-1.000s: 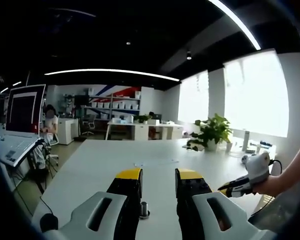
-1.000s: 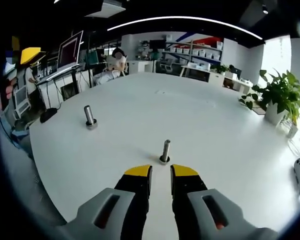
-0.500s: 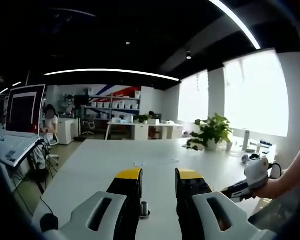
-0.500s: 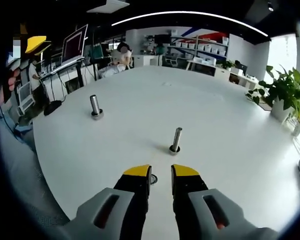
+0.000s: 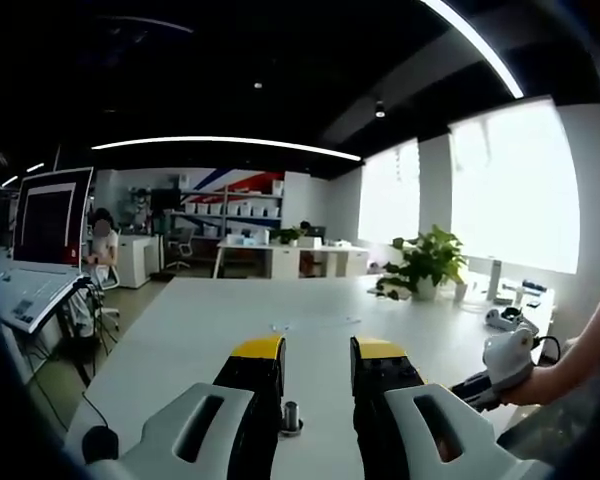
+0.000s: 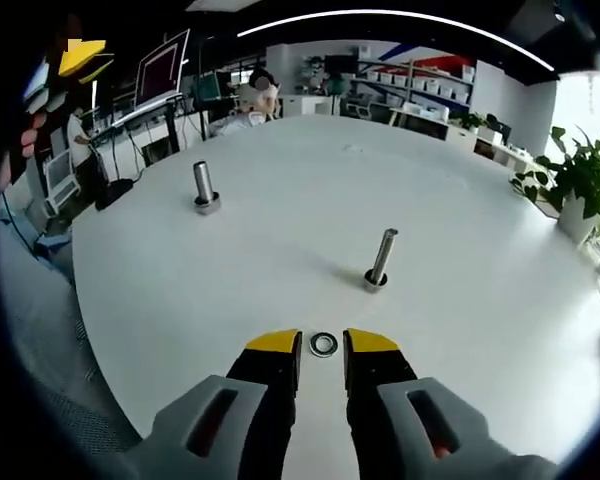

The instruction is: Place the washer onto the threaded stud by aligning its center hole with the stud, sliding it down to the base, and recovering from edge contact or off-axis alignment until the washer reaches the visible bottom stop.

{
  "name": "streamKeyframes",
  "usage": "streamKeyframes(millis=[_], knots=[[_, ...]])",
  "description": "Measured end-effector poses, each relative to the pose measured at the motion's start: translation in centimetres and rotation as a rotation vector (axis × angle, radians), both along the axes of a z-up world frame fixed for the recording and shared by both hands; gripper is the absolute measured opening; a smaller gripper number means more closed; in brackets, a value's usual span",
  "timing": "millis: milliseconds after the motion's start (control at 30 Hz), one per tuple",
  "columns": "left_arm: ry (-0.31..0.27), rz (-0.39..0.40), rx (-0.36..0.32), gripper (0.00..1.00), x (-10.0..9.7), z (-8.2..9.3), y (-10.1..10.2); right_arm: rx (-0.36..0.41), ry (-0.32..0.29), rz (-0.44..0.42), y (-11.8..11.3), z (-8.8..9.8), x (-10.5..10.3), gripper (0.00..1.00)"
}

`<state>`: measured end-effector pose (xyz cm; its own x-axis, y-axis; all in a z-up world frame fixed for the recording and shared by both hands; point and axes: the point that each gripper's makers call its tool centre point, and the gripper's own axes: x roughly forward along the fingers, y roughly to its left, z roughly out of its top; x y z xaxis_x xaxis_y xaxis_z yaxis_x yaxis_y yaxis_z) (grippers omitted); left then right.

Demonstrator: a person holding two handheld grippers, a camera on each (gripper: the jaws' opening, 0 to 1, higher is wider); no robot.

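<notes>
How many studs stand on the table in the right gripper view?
2. One stud stands just beyond the washer, ahead of the right gripper. The other stud is farther off, toward the table's left edge.

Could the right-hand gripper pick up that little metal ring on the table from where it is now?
Probably yes. The washer lies flat on the bare white table, right between the tips of the right gripper, whose jaws stand open. Nothing lies between them; the nearer stud stands farther off.
</notes>
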<state>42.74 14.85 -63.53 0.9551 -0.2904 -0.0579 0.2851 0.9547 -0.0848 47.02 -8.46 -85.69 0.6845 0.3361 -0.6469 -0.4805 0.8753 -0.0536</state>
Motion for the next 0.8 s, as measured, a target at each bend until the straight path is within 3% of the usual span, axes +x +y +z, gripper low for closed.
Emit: streamKeyframes(millis=[800], knots=[[0.010, -0.002, -0.002, 0.24, 0.0, -0.3, -0.1, 0.004, 0.023, -0.026, -0.4, -1.3, 0.2, 0.19]])
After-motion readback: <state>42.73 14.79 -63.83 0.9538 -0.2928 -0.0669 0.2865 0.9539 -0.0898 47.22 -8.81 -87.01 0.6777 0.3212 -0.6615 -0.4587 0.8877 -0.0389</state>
